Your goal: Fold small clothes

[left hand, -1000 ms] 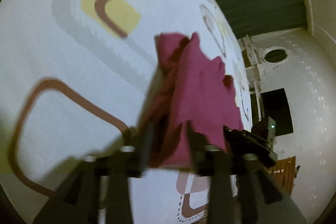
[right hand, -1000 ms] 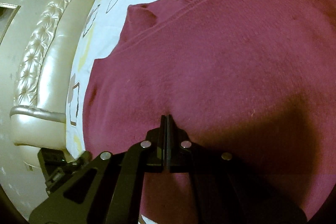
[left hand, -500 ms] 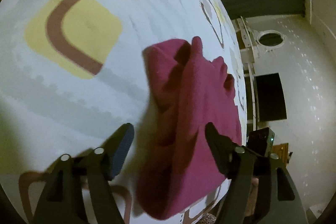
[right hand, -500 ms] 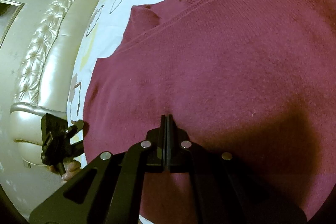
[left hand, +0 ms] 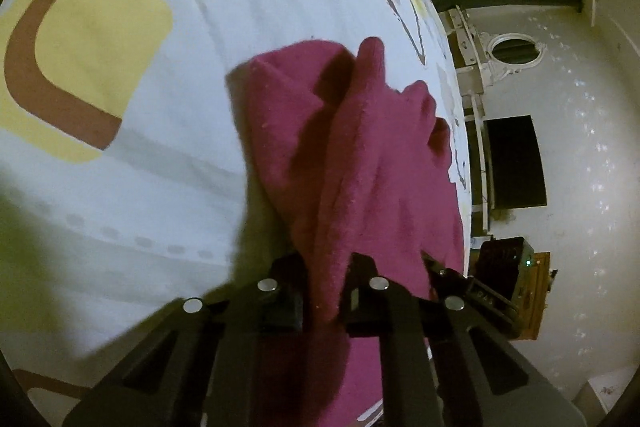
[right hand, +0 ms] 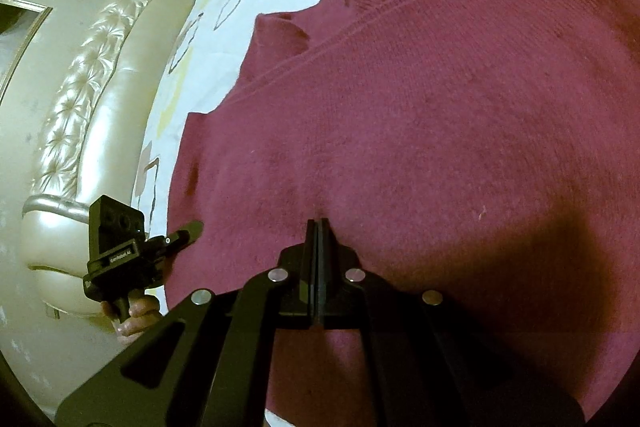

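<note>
Magenta sweater (left hand: 360,163) edge is now pinched by just-closed left gripper (left hand: 326,291); right gripper (right hand: 317,227) is held shut, pinning cloth; fold can be lifted.

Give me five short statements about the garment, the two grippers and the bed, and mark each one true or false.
1. The left gripper is clamped on a fold of the dark pink knitted sweater; its jaws have just been closing. True.
2. The right gripper stands wide open. False: its jaws are shut, tips on the sweater.
3. The sweater lies on a white bedsheet with yellow and brown shapes. True.
4. The sweater is blue. False: dark pink.
5. A tufted cream headboard stands beyond the bed. True.
</note>
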### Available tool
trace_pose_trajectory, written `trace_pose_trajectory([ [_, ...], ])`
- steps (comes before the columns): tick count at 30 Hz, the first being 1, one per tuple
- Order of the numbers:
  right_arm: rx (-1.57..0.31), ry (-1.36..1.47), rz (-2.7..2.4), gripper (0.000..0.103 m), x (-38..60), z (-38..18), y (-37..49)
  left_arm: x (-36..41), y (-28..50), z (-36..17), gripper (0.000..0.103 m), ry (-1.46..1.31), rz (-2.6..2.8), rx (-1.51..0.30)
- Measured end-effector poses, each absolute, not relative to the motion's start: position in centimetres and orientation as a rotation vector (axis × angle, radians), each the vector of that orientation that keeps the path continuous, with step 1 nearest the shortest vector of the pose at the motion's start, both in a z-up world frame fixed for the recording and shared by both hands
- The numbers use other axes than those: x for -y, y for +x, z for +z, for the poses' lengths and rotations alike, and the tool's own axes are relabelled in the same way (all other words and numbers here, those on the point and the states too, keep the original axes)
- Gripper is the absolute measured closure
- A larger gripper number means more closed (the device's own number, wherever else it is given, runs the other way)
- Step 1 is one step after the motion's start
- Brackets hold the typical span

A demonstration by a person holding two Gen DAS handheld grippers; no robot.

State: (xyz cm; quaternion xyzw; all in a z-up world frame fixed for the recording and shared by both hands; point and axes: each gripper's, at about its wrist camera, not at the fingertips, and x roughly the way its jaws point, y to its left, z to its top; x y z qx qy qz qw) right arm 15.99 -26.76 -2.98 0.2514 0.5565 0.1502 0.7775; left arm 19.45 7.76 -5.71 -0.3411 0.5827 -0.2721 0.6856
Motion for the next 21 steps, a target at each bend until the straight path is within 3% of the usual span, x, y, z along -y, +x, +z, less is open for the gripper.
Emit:
trace_pose_trajectory([
  [10,-1.195,0.565,0.336,0.098,27.2,-2.8,16.0,-5.6,19.3,-0.7,0.092,-0.673,-0.535,-1.274],
  [14,-1.15,0.606,0.35,0.085,27.9,-1.2,14.2,-4.6,19.1,1.2,0.092,-0.634,-0.517,-1.266],
  [21,-1.115,0.681,0.407,0.085,28.6,-0.8,8.6,-2.6,18.8,3.6,0.092,-0.57,-0.486,-1.254],
])
